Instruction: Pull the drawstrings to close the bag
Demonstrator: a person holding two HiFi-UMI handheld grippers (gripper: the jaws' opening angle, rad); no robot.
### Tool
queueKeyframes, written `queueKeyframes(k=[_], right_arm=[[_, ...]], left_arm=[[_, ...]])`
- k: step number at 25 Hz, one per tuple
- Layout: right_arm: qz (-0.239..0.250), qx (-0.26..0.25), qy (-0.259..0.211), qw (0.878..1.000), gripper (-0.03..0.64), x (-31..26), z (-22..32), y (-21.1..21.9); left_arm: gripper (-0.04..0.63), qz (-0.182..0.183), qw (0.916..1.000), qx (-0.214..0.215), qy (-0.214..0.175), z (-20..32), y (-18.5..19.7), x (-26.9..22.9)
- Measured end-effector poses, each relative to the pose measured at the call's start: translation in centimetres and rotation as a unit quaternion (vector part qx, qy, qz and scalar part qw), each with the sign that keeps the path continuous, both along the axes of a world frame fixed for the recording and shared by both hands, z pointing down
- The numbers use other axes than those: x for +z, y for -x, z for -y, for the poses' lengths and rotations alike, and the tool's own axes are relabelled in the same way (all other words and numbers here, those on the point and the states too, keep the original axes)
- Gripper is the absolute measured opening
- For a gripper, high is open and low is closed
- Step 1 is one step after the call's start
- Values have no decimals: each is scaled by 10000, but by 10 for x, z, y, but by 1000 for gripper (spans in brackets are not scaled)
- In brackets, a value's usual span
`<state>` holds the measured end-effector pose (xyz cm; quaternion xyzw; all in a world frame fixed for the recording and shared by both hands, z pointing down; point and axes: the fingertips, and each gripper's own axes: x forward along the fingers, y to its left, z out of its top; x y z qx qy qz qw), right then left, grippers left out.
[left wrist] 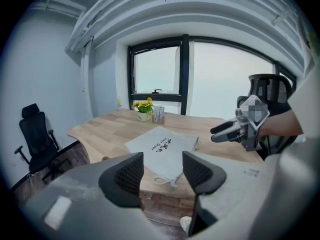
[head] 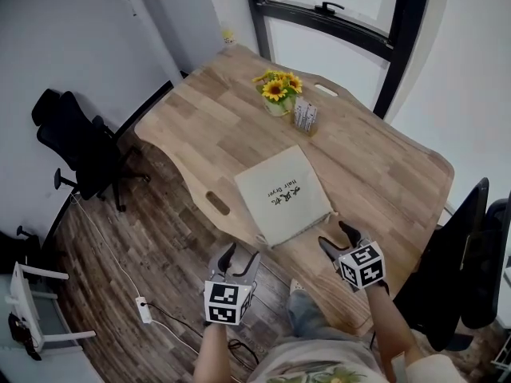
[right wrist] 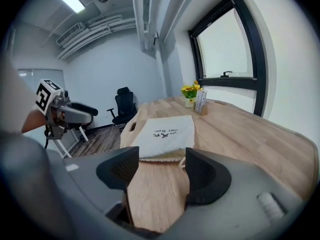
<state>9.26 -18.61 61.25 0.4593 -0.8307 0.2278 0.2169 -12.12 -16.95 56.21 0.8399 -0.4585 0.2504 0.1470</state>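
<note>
A pale cloth drawstring bag (head: 283,195) with dark print lies flat on the wooden table (head: 383,174), its mouth toward the near edge. Its cord loop (left wrist: 165,180) hangs at the bag's near corner over the table edge. The bag (left wrist: 162,147) lies ahead of my left gripper (left wrist: 162,170), which is open and empty, held off the table's front edge (head: 238,260). My right gripper (head: 341,236) is open and empty over the table, just short of the bag's mouth (right wrist: 162,156), with a cord end (right wrist: 183,160) by its right jaw.
A pot of yellow flowers (head: 279,92) and a small holder (head: 305,116) stand at the far side. Black office chairs stand at the left (head: 76,142) and right (head: 471,254). A power strip (head: 144,309) and its cable lie on the floor. Windows (head: 335,14) behind.
</note>
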Motion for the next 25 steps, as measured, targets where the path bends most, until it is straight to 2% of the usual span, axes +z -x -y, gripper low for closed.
queueKeyframes(k=[7, 13, 16, 21, 25], right_arm=[[376, -16, 387, 9985, 270, 38, 13, 2], [299, -8, 588, 9978, 261, 65, 27, 0], [192, -157, 613, 9978, 256, 75, 34, -1], [54, -459, 650, 9968, 235, 86, 42, 2], [-64, -446, 577, 9973, 175, 92, 48, -3]], left_arm=[[244, -34, 9997, -50, 254, 10, 0, 24], [244, -41, 9991, -95, 419, 18, 0, 38], [244, -12, 9988, -59, 489, 21, 0, 45], [244, 208, 9980, 11, 601, 29, 4, 61], [244, 475, 9965, 120, 682, 36, 4, 77]])
